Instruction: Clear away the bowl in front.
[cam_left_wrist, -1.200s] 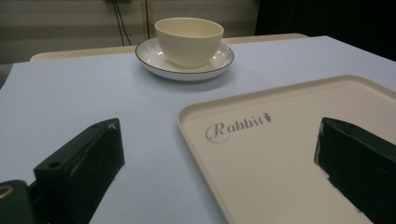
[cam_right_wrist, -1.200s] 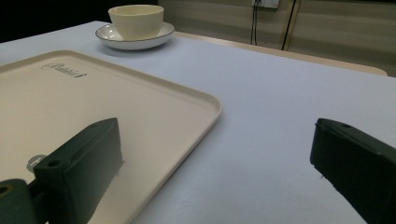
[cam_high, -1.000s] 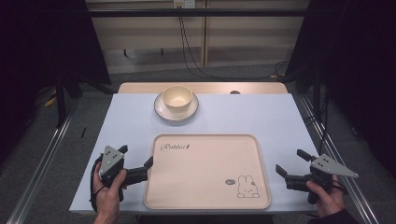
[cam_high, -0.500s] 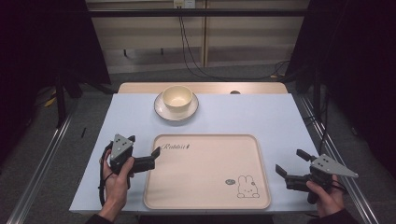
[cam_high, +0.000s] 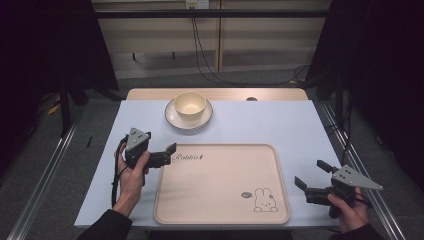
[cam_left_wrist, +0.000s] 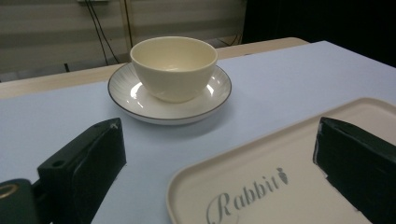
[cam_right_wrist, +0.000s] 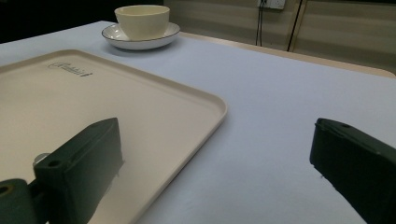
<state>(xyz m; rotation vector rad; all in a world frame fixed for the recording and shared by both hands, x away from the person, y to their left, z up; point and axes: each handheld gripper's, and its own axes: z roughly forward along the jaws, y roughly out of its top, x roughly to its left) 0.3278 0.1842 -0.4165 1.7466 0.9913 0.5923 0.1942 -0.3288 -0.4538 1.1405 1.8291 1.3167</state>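
Forward toward the bowl (cam_high: 189, 104) has come the left gripper (cam_high: 171, 152), jaws wide — keep it clear of the tray (cam_high: 220, 210) rim — right gripper (cam_high: 310, 176) also wide

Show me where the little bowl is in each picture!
High view: the bowl sits at the far middle of the table, on a saucer.
Left gripper view: bowl at top centre, just beyond the open tool.
Right gripper view: bowl at top left, far off.
Shared landmark: the tray with "Rabbit" written on it.
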